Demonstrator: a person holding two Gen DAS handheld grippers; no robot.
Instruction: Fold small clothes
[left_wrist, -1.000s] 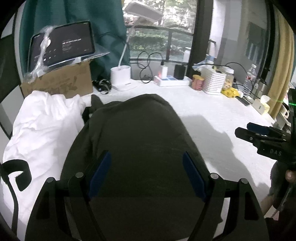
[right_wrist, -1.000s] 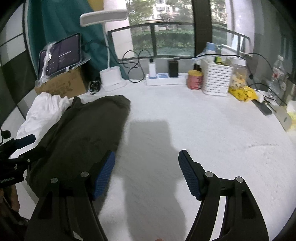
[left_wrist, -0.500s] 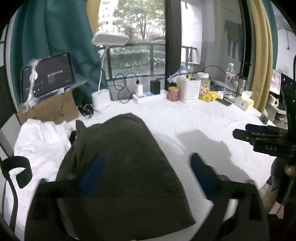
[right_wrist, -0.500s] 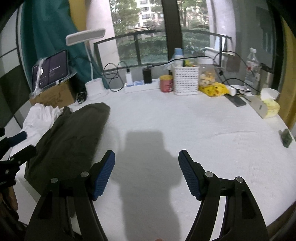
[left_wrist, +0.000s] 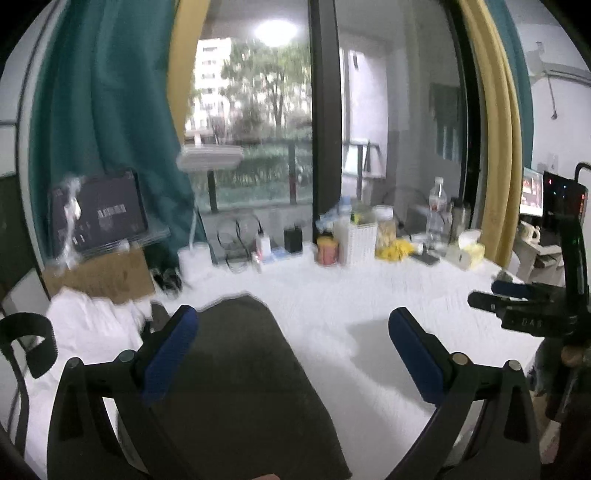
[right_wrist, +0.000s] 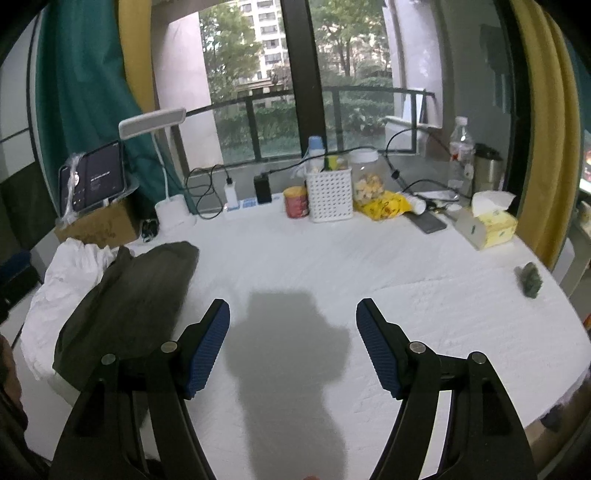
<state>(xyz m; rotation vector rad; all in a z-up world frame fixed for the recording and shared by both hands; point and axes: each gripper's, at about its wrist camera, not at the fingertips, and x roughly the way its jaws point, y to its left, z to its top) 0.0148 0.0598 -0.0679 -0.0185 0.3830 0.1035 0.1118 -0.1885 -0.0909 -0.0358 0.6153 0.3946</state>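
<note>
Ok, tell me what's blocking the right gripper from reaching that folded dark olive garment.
Nothing visible is. The folded dark olive garment lies on the white table cover, ahead and to the left of the right gripper, with only bare cover between them. Its jaws are open and empty. The crumpled white cloth lies beyond the garment, on its far side.

Left tool (left_wrist: 291, 354) and right tool (right_wrist: 293, 349) both gape wide, pads gripping nothing
</note>
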